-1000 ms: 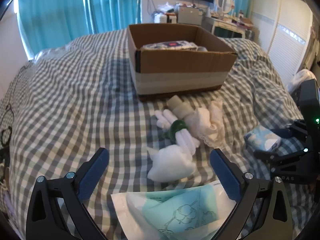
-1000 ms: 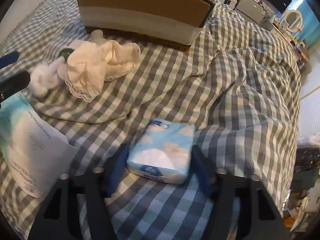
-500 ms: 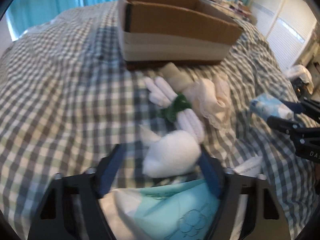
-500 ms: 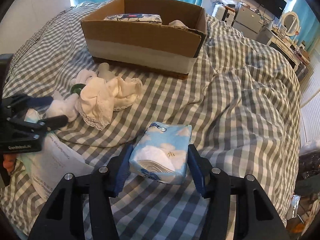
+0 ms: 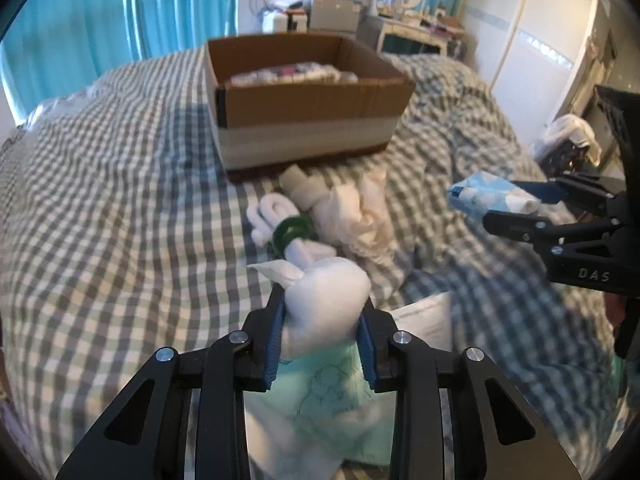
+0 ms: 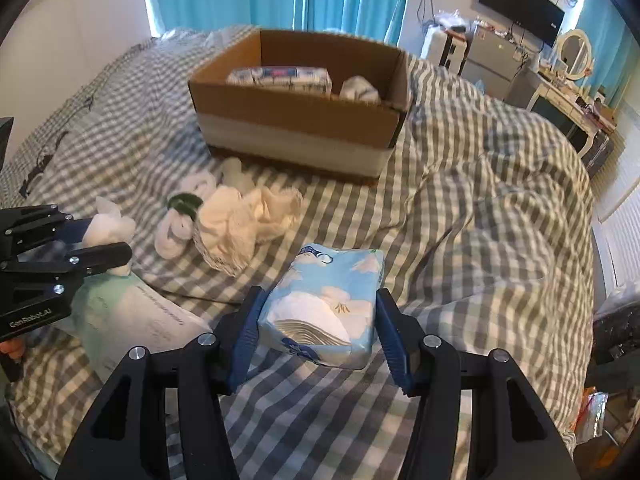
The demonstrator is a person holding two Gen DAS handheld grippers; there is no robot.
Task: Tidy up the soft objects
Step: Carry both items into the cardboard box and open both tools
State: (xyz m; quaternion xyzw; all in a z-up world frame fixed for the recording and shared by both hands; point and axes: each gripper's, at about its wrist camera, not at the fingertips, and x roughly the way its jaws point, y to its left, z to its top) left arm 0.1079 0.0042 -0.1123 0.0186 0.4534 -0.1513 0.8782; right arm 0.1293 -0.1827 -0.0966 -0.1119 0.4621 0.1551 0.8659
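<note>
White cotton wad point(image 5: 326, 296) sits squeezed in the closing left claw point(image 5: 320, 344) — right claw point(image 6: 316, 320) grips, seemingly clear of the bed, a tissue pack point(image 6: 324, 300).

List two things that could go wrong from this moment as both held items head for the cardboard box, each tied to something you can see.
1. The left gripper is closing on a soft white bundle; its loose tail sticks out past the fingers and could work free.
2. The right gripper pinches the tissue pack by its sides only; the slick wrapper might slip before reaching the box.
</note>
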